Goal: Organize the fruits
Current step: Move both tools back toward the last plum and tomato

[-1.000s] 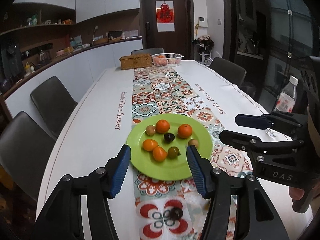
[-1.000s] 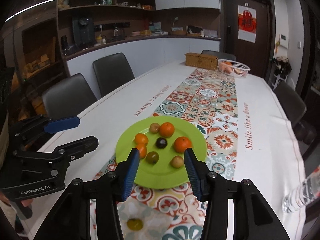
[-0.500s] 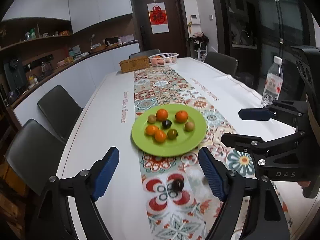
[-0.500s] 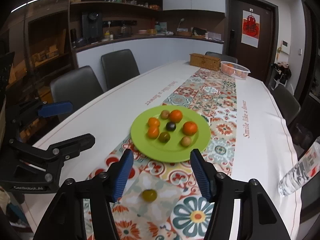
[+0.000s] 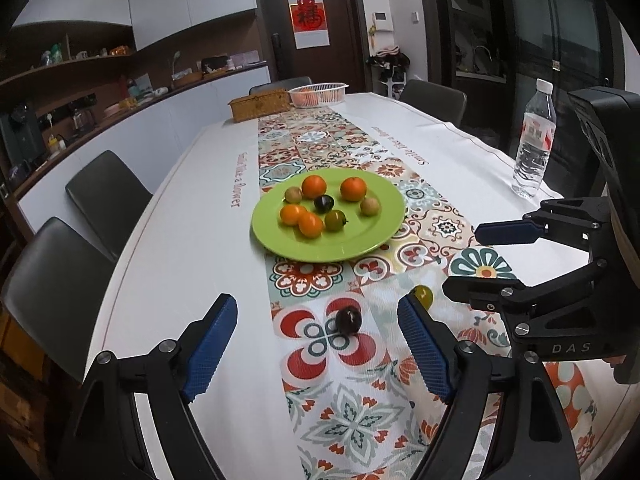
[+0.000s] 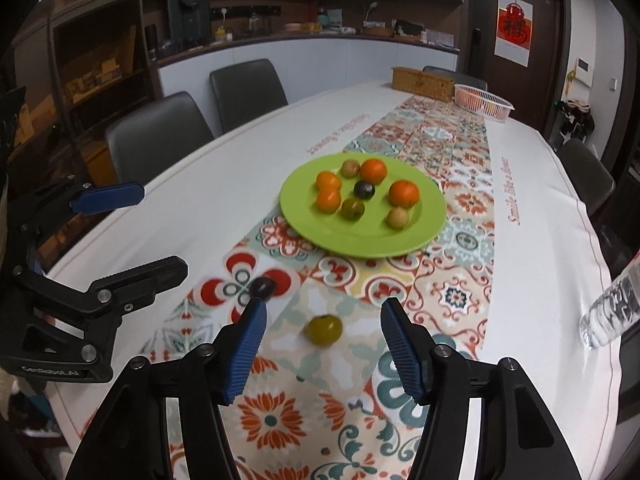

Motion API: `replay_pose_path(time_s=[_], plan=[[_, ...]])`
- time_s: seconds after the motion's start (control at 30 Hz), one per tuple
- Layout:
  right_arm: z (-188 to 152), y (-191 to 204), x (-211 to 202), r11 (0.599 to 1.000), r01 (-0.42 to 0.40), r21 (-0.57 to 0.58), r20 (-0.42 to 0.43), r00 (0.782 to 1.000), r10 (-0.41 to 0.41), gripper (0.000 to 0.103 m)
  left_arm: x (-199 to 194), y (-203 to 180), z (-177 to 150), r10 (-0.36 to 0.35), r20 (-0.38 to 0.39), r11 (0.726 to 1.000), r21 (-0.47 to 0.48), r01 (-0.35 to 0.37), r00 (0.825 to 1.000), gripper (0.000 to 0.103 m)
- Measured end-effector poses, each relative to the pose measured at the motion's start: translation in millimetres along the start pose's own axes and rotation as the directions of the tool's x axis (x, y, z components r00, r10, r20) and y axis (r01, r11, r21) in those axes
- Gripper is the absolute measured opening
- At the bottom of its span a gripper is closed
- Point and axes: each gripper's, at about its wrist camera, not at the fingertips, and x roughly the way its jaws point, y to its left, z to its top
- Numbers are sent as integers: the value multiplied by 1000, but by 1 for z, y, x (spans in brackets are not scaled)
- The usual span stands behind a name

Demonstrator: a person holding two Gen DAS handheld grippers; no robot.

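A lime-green plate (image 5: 352,240) (image 6: 360,236) sits on the patterned runner and carries several small fruits: orange, dark, green and tan ones. A dark plum (image 5: 348,320) (image 6: 262,287) lies on the runner in front of the plate, between and just beyond the fingers of my left gripper (image 5: 317,301), which is open and apart from it. Beside the plum rests a green tomato (image 6: 324,330) (image 5: 423,295), just ahead of my right gripper (image 6: 324,306), open and not touching it. Each gripper shows in the other's view: the right gripper (image 5: 462,259) and the left gripper (image 6: 164,232).
A water bottle (image 5: 534,144) (image 6: 612,312) stands near the table's right edge. At the far end are a wicker box (image 5: 260,106) and a white basket (image 5: 318,94) of fruit. Dark chairs (image 5: 104,196) line the left side, and others stand on the right.
Both grippers have pulled back from the plate and sunk toward the table, and their jaws have widened. The plum and the green tomato now lie just ahead of the fingers.
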Motion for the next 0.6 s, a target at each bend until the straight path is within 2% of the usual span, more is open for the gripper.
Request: replay_pose_path(time_s=[0.43,0.6], plan=[[-20,-3,30,1000,1,13,-83,997,0,59,33,-4,-20,-74,-51,996,39,76,996,81],[-23,-5,43,1000,-2,18,-111,994,4,51,52,-4,-24,-103,-95,993,49,108,990,74]])
